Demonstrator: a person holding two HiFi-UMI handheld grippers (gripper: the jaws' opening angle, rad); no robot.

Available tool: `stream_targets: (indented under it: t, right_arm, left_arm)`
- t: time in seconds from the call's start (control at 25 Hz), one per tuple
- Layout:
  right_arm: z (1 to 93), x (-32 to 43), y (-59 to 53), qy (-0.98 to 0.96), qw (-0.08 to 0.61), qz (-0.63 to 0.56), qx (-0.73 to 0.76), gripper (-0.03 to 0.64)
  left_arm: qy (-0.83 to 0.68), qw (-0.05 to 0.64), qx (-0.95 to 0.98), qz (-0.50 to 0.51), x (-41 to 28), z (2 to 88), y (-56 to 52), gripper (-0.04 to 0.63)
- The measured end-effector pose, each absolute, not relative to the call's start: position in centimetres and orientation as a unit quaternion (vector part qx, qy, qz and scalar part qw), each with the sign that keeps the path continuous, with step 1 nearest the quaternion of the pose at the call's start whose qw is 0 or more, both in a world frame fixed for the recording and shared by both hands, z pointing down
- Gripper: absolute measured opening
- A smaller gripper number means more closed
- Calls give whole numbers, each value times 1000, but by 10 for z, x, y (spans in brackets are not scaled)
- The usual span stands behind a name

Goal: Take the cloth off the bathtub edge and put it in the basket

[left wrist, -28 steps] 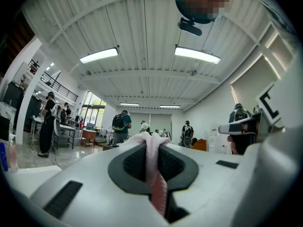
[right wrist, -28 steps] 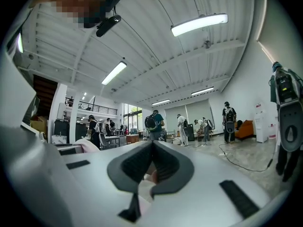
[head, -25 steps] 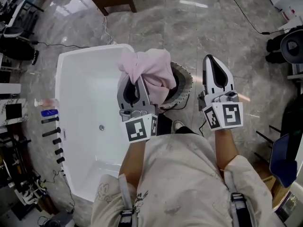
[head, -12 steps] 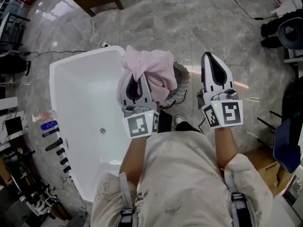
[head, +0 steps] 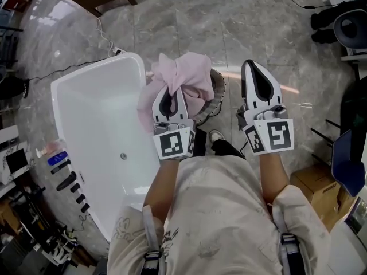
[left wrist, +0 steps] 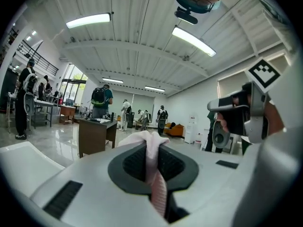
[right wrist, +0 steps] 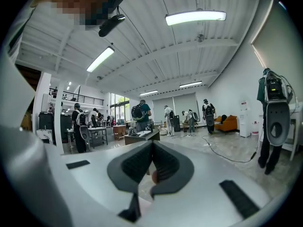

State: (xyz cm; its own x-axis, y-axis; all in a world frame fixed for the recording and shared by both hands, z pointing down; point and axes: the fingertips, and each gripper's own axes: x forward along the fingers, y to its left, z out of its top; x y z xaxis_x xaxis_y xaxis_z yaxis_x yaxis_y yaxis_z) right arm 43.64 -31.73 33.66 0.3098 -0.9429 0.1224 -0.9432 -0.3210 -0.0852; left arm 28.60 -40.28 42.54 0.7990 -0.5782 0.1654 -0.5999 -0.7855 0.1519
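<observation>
Dangling over basket (head: 218,94), cloth (head: 187,73) clamped in left hand-held gripper (head: 171,91); right hand-held gripper (head: 252,63) closed.

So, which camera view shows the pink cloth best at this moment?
The head view: it shows the whole pink cloth, bunched and hanging from the left gripper over the basket. The left gripper view shows only a narrow strip pinched between its fingers. The right gripper view shows none of it.
</observation>
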Motion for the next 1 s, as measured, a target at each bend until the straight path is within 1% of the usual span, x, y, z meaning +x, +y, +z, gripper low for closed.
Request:
stream_targets:
  t: [0.68, 1.0]
  right_arm:
    - [371, 440, -315, -572, 31, 109, 812, -11]
    - [387, 437, -313, -572, 48, 122, 810, -11]
  left_arm:
    - [-273, 154, 931, 187, 294, 556, -377, 25]
    - [-259, 201, 910, 252, 298, 627, -368, 25]
